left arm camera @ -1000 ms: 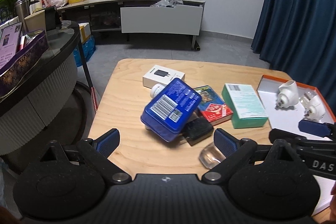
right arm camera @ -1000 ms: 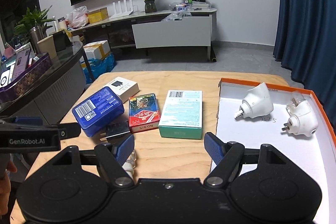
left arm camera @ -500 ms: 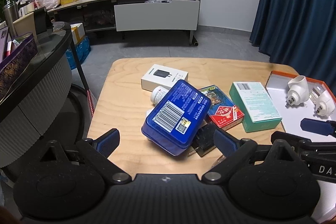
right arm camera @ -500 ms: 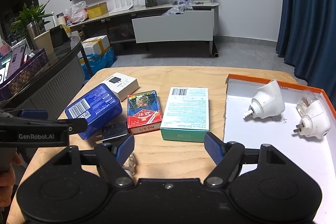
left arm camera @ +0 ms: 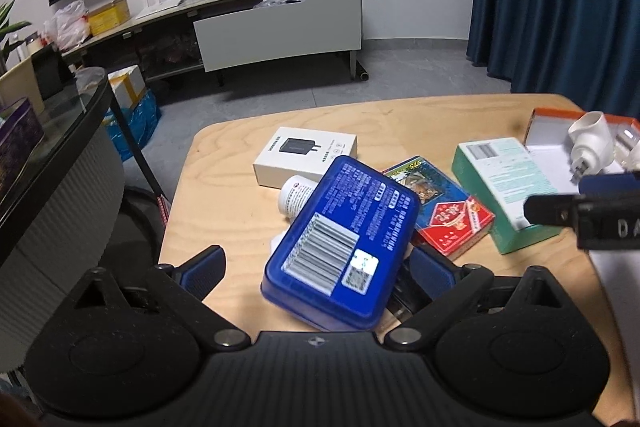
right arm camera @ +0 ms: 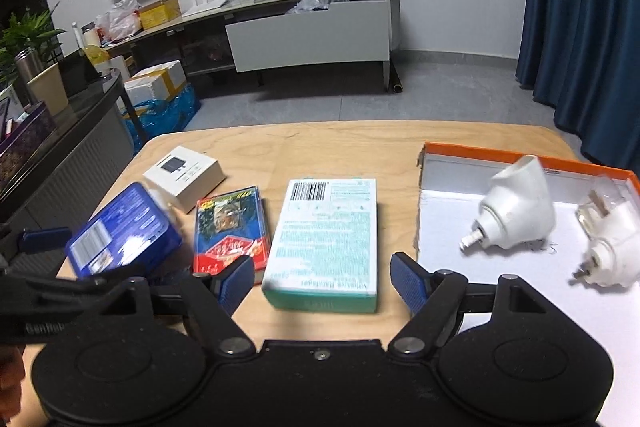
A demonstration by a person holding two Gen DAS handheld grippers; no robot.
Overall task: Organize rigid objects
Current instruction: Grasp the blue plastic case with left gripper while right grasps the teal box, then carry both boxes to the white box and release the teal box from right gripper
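Blue tin (left arm camera: pixel 340 247): flat, rounded corners, barcode face up, propped aslant on a white bottle (left arm camera: pixel 296 193) and a dark item, left of centre on the wooden table (left arm camera: pixel 224 179). Judged rigid, light and smooth-sided, likely to slide; best taken across its short sides. Left gripper (left arm camera: pixel 320 271): jaws apart, straddling the tin, pads not pressing. Green box (right arm camera: pixel 326 239): card, flat at table centre, stiff but crushable; grip by its long edges. Right gripper (right arm camera: pixel 322 281): jaws apart, just widened, framing the box's near end. Orange-rimmed tray (right arm camera: pixel 500 153) holds two white plugs (right arm camera: pixel 516 211).
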